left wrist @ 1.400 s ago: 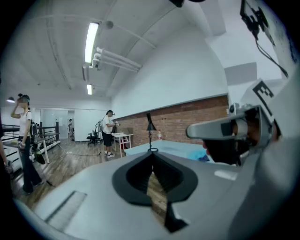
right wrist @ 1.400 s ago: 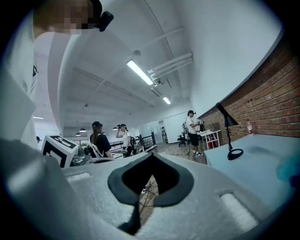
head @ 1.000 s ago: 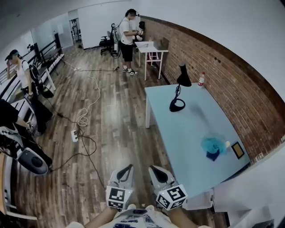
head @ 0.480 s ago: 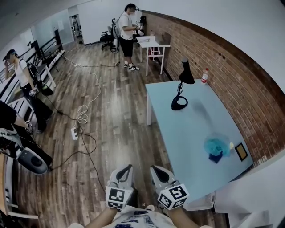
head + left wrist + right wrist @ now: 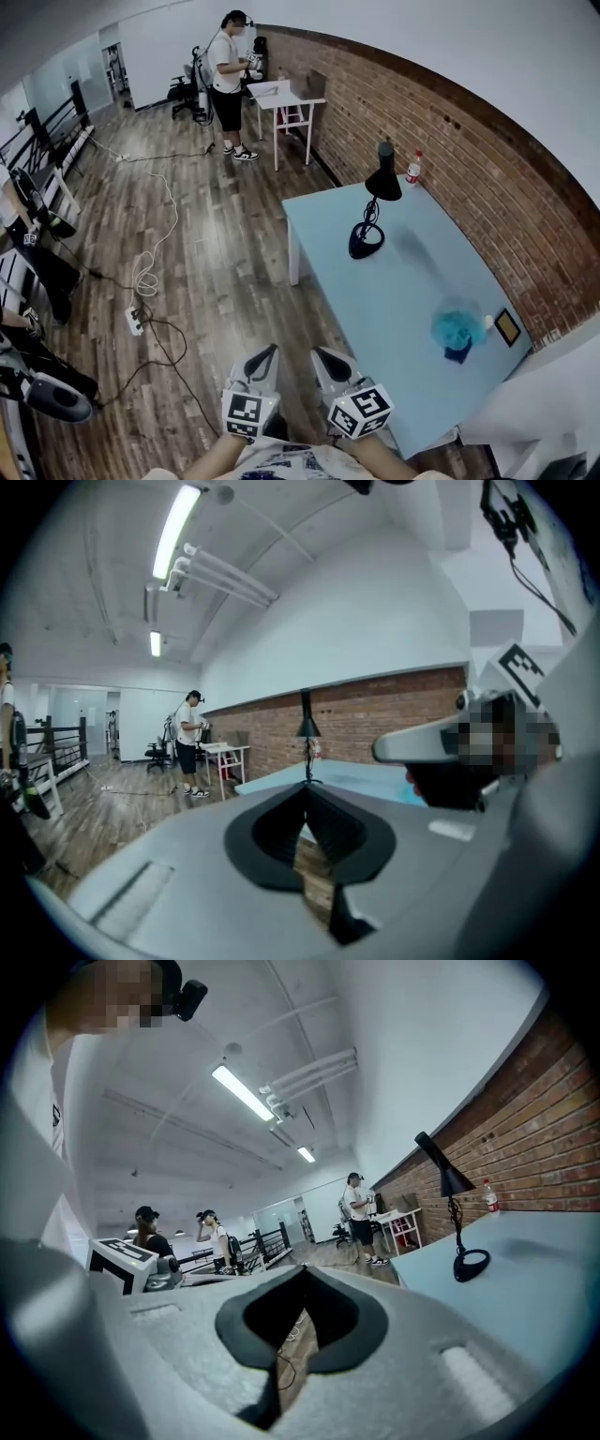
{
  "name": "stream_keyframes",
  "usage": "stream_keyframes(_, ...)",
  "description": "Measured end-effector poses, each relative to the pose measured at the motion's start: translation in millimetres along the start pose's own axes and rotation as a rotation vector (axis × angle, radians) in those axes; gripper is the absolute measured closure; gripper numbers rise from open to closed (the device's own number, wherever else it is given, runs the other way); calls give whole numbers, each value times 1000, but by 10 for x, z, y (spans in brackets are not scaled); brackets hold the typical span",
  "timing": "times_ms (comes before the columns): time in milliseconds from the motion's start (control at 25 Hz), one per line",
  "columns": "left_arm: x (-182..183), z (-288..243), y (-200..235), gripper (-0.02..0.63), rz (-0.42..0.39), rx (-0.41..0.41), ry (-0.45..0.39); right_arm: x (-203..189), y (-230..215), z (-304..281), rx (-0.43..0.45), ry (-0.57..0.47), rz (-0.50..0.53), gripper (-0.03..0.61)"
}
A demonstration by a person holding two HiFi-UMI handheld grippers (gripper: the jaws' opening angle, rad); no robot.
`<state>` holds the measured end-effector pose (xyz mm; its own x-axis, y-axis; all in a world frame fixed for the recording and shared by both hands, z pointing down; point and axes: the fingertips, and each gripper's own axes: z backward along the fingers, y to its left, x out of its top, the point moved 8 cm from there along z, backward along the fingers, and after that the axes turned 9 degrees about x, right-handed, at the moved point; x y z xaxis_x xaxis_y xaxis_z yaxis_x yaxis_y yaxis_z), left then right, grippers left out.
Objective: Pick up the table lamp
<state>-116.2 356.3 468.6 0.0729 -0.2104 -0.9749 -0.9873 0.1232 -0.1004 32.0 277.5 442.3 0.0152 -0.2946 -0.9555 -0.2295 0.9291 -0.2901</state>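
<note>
My left gripper (image 5: 268,355) and right gripper (image 5: 323,357), bottom centre, both clenched, empty; black table lamp (image 5: 383,186) upright on the blue table (image 5: 412,305), right of centre.

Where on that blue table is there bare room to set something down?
The widest bare patch of the table lies between the lamp and the blue bundle, reaching the floor-side edge. It is crowded at the far end, round lamp and bottle, and by the wall, round bundle and small frame.
</note>
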Motion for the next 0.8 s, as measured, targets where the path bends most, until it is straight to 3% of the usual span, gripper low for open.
stream_keyframes(320,163,-863,599,621,-30,-169,-13,176,-354,-815,-129,-21,-28,580)
stream_keyframes(800,231,-1692,743,621,-32,-344,-15,371,-822,-1077,-315,-60,-27,580)
